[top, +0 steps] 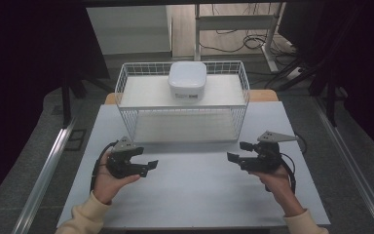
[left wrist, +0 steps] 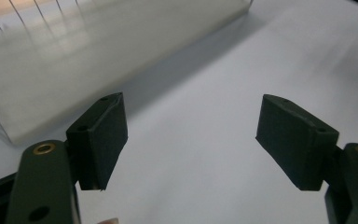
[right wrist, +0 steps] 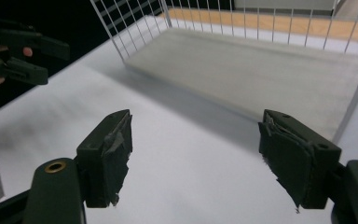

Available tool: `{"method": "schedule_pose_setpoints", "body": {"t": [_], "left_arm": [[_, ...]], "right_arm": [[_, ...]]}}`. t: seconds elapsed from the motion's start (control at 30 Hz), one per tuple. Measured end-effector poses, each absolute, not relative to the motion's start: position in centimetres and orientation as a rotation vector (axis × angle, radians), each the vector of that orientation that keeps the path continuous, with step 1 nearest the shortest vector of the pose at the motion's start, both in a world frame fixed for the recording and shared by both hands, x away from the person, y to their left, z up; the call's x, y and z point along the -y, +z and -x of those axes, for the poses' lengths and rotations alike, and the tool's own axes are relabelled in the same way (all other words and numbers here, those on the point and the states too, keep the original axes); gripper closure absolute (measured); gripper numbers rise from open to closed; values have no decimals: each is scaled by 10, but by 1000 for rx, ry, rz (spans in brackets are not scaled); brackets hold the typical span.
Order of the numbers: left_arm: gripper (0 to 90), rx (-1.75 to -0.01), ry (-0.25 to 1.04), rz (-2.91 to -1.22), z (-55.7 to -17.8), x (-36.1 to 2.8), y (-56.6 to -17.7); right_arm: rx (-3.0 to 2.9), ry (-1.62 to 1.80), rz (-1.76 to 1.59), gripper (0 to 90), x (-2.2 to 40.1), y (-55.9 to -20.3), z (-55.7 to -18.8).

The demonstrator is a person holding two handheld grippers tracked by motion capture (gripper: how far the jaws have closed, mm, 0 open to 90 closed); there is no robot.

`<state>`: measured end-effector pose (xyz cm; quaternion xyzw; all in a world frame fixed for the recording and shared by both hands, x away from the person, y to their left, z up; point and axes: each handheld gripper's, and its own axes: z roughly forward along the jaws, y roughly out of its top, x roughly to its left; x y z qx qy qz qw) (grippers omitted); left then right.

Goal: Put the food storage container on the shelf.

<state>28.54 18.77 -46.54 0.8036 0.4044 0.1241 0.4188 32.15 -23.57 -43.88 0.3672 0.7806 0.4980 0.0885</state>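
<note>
A white wire rack (top: 126,78) with two shelves stands at the back middle of the pale table (top: 195,195). A white rounded box (top: 187,80) sits on its top shelf. My left gripper (top: 145,157) hovers open at the front left, held in a hand, with nothing between its jaws. My right gripper (top: 237,151) is open and empty at the front right, jaws pointing left toward the other one. In the left gripper view, my left gripper (left wrist: 191,140) faces bare table beside the rack's lower shelf (left wrist: 74,60). In the right gripper view, my right gripper (right wrist: 196,154) looks at the lower shelf (right wrist: 261,70).
In the right gripper view, the left gripper (right wrist: 14,51) shows far off at the top left. Bare table surface lies between both grippers and the rack's front. Beyond the table are a metal desk frame (top: 233,22), cables on the floor and dark surroundings.
</note>
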Motion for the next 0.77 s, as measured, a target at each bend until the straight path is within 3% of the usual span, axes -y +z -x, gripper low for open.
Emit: {"method": "schedule_pose_setpoints", "body": {"t": [0.27, 0.77], "left_arm": [[233, -1056, 286, -2019, -283, -191, -478], [230, -1065, 269, -1976, -281, -198, -474]], "right_arm": [[-2366, 1440, -1093, 251, 238, -463, -314], [-2355, 1410, -1083, 233, 236, -467, -313]]}}
